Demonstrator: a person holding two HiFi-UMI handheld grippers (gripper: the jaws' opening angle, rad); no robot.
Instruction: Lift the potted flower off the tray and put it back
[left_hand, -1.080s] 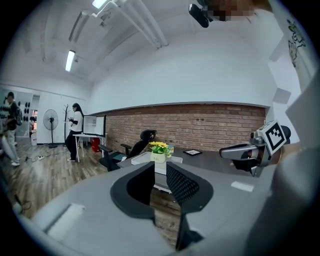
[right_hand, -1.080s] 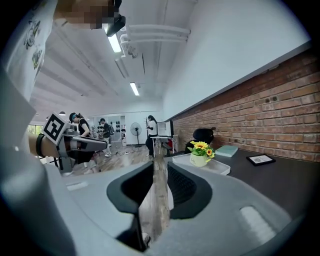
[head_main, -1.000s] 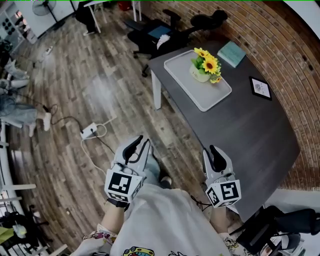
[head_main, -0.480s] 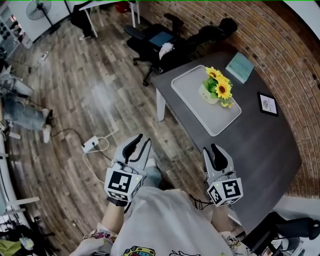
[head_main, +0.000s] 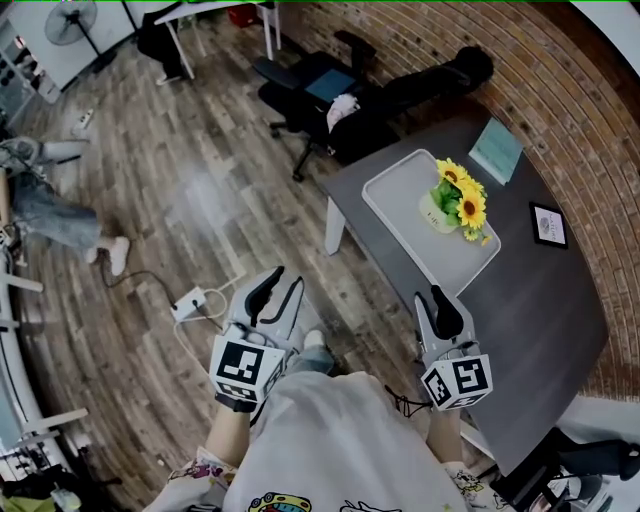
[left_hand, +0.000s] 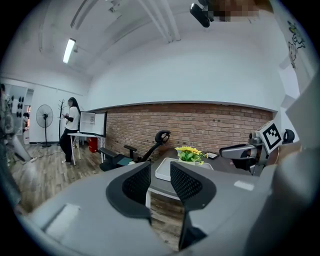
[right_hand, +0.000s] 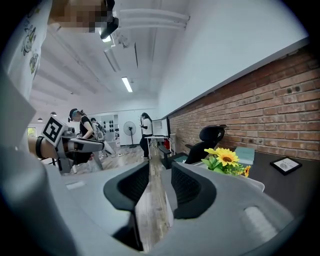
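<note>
Two grippers were noted at six o'clock of the head view, both held low before the person's body and both pointing toward twelve o'clock. The left gripper (head_main: 277, 283) hung over the wooden floor (head_main: 200, 170). Its jaws stood a narrow gap apart, had just been opening, and held nothing; only the distant table showed through the gap. The right gripper (head_main: 436, 295) lay at three o'clock of the left, its tips showing over the near edge of the dark table (head_main: 540, 310). Its jaws were likewise released, had just been opening, and were empty, with floor alone visible between them.

The potted flower (head_main: 455, 205), yellow blooms in a pale pot, stood upright on the white tray (head_main: 395, 190), slightly toward two o'clock of the tray's centre. It was well apart from both grippers, at roughly one o'clock of the right one. The tray lay flat on the table, near the table's corner at ten o'clock.

A teal book (head_main: 497, 150) lay on the table at one o'clock of the flower, clear of the tray. A small framed picture (head_main: 549, 225) lay at four o'clock of the flower, near the brick wall (head_main: 590, 120). A black office chair (head_main: 310, 90) stood on the floor at eleven o'clock of the tray. A white power strip (head_main: 190, 300) lay on the floor at nine o'clock of the left gripper.
</note>
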